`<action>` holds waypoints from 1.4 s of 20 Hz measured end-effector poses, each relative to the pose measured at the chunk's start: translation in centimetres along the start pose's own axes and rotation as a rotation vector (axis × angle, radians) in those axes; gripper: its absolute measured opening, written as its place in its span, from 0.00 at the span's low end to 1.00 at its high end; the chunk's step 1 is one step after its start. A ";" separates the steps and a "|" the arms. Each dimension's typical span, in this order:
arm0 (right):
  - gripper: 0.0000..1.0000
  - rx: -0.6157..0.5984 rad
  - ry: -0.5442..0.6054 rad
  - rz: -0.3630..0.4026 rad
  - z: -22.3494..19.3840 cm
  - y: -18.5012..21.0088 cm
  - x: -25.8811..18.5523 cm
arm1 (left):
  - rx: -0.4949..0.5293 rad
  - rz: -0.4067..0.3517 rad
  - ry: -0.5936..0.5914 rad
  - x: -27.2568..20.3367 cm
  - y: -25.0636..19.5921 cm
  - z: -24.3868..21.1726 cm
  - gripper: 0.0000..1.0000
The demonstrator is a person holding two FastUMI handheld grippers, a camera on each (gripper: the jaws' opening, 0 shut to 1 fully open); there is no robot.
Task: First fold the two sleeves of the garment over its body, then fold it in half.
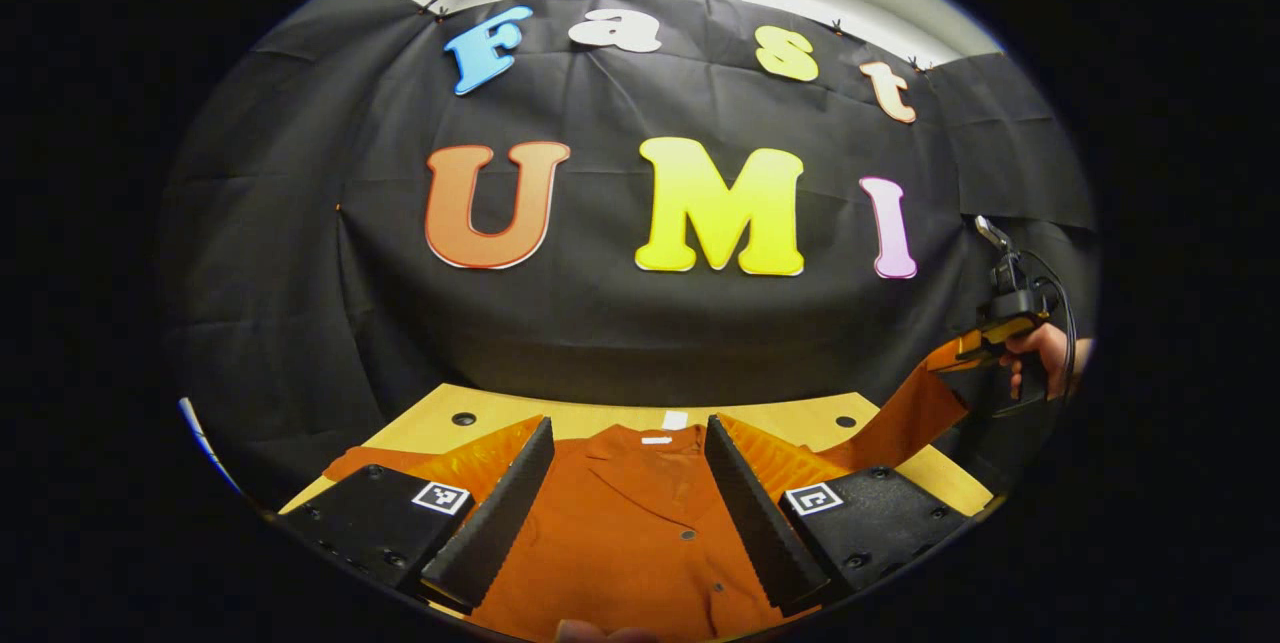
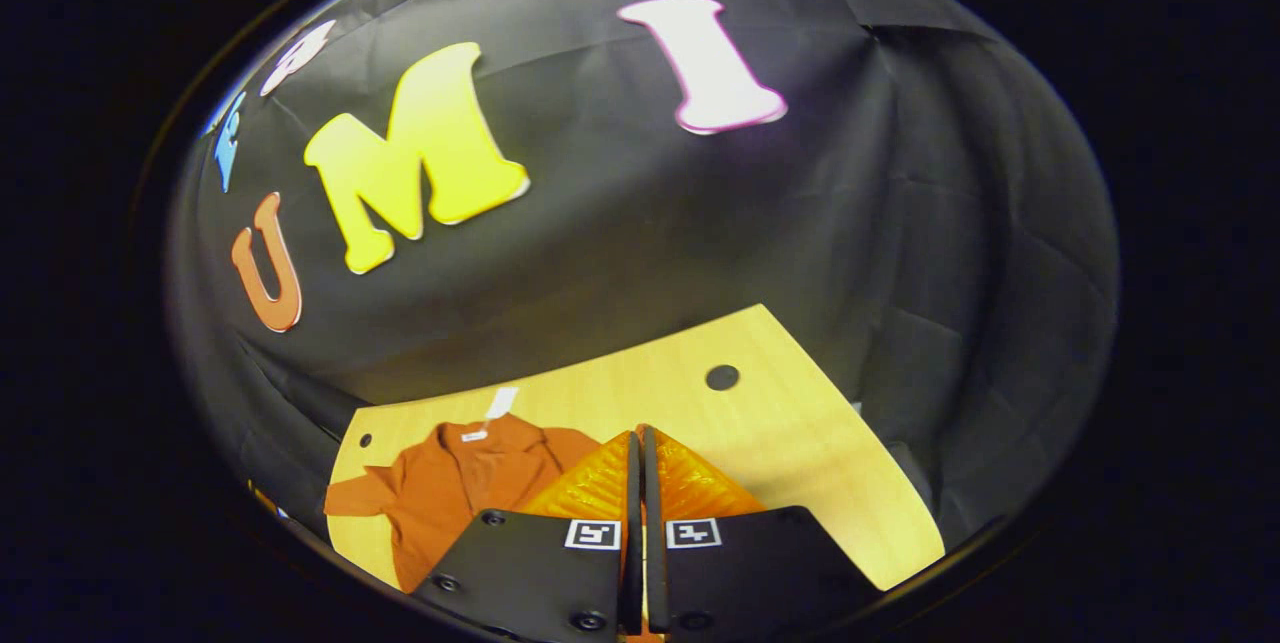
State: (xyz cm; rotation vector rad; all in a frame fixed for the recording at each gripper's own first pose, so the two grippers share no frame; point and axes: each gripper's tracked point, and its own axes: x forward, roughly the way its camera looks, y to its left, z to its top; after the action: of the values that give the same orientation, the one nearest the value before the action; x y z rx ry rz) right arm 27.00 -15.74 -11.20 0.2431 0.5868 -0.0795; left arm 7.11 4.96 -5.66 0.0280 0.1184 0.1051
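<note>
A rust-orange button-front shirt with a collar (image 1: 640, 523) lies flat on the pale yellow wooden table (image 1: 480, 413), collar toward the black cloth wall. The left gripper (image 1: 628, 493) hovers over the shirt's chest with its fingers spread wide, nothing between them. Off to the right of the left gripper view, the right gripper (image 1: 985, 343), held by a hand (image 1: 1045, 358), lifts the shirt's right sleeve (image 1: 905, 413) up off the table – the cloth rises to it in a taut band. In the right gripper view its fingers (image 2: 610, 483) are closed nearly together – a sliver of orange shows low in the gap
</note>
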 end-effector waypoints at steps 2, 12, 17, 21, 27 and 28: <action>0.02 -0.008 -0.002 0.030 0.3 5.0 0.1 | -0.030 0.018 -0.005 -0.2 3.2 0.1 0.99; 0.02 -0.120 0.170 0.224 -9.5 28.1 5.9 | -0.051 0.151 -0.015 -3.0 15.8 0.3 0.98; 0.02 -0.182 0.300 0.296 -17.5 35.9 12.2 | -0.071 0.228 0.014 -5.2 20.0 -1.4 0.98; 0.02 -0.260 0.396 0.310 -24.4 39.1 17.0 | -0.070 0.298 0.041 -6.2 22.8 -2.6 0.98; 0.07 -0.315 0.453 0.363 -31.1 42.8 20.3 | -0.112 0.392 0.047 -7.9 25.6 -3.2 0.98; 0.09 -0.317 0.454 0.373 -31.4 43.0 20.1 | -0.111 0.398 0.044 -7.8 26.1 -3.2 0.98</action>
State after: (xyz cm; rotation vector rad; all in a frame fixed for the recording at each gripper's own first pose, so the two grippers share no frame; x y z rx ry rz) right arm 33.01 33.65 -38.88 0.0557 0.9833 0.4372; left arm -3.63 30.16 -7.03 -0.0617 0.1499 0.5094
